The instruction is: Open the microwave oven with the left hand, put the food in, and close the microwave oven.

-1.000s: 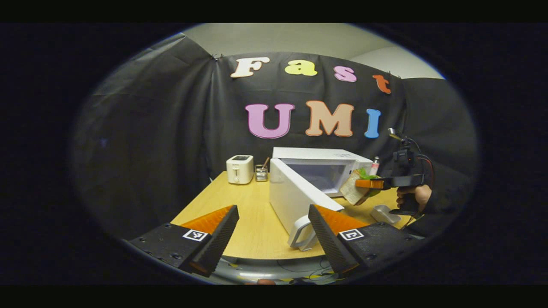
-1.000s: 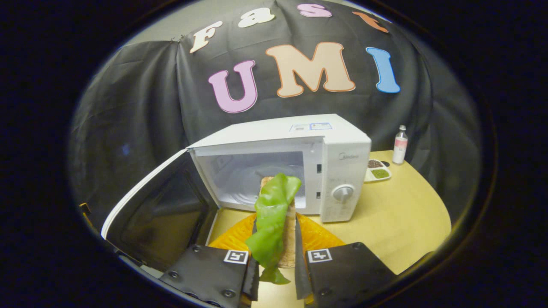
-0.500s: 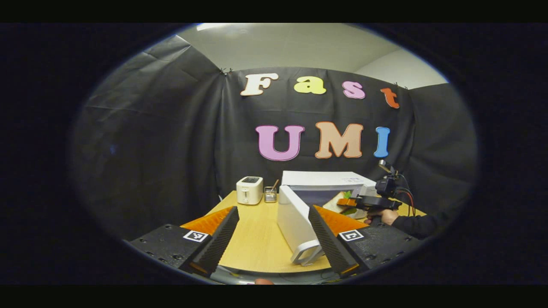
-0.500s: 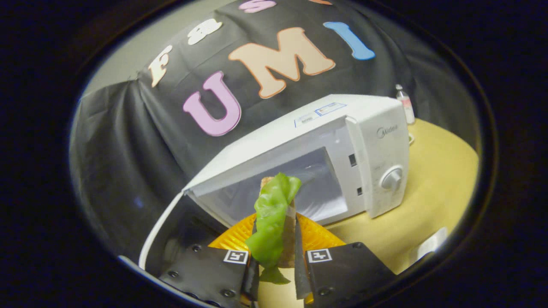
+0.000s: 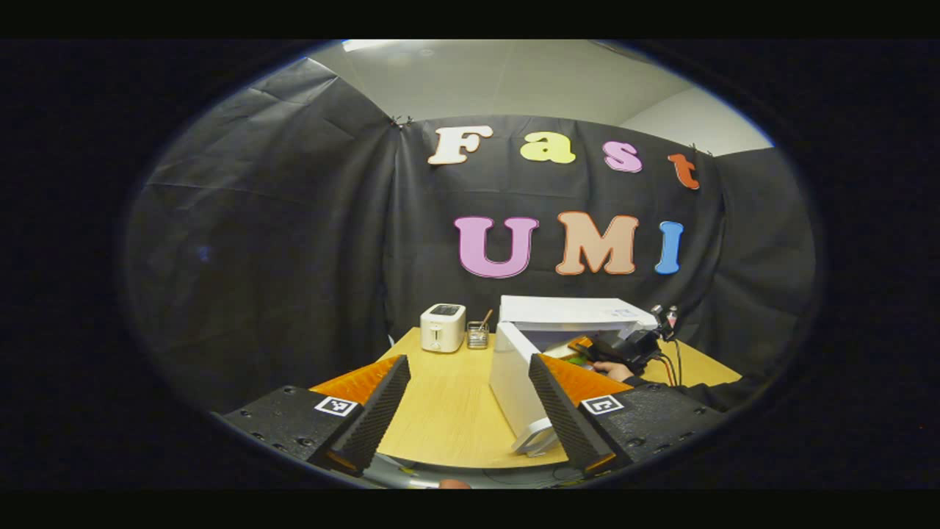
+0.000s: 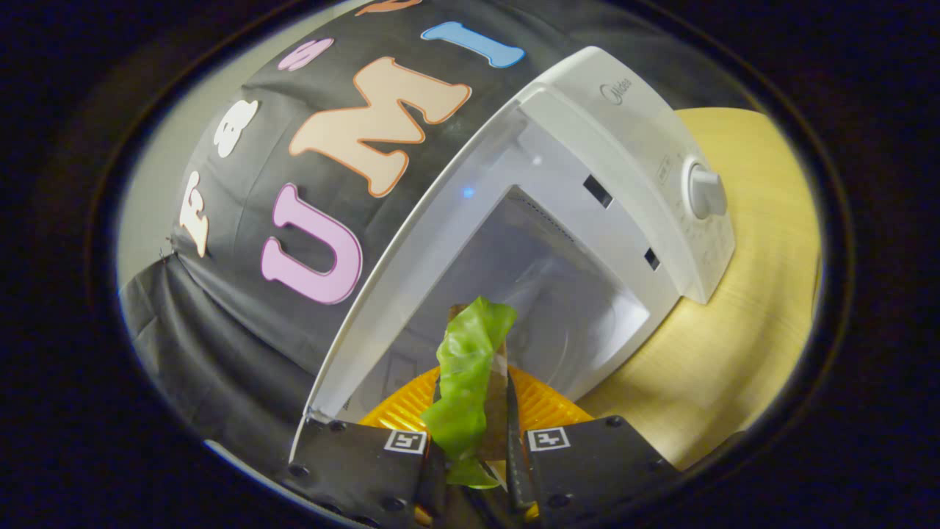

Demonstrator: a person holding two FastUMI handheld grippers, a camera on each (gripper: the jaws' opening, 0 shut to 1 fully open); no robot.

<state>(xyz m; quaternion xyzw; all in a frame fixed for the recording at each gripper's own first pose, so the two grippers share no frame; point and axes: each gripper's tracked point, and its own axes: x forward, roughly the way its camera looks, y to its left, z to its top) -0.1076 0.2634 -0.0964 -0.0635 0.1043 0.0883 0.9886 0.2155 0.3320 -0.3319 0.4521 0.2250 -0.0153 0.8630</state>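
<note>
The white microwave (image 5: 573, 314) stands on the wooden table (image 5: 440, 411) with its door (image 5: 514, 375) swung wide open. My left gripper (image 5: 470, 411) is open and holds nothing, hanging back from the door's handle (image 5: 536, 439). Farther off, a hand holds my right gripper (image 5: 624, 344) at the oven's mouth. In the right gripper view, my right gripper (image 6: 474, 441) is shut on a sandwich (image 6: 470, 367) of bread with a green lettuce leaf. The sandwich is right at the opening of the microwave's cavity (image 6: 558, 286), and the view is tilted strongly.
A white toaster (image 5: 443, 327) and a small cup (image 5: 478, 335) with sticks stand at the table's back left. The microwave's control knob (image 6: 705, 192) sits on its right panel. Bare tabletop (image 6: 734, 308) lies to the right of the oven.
My right gripper has carried the sandwich closer to the microwave's opening and rolled over. My left gripper has pulled back from the door, which stays open.
</note>
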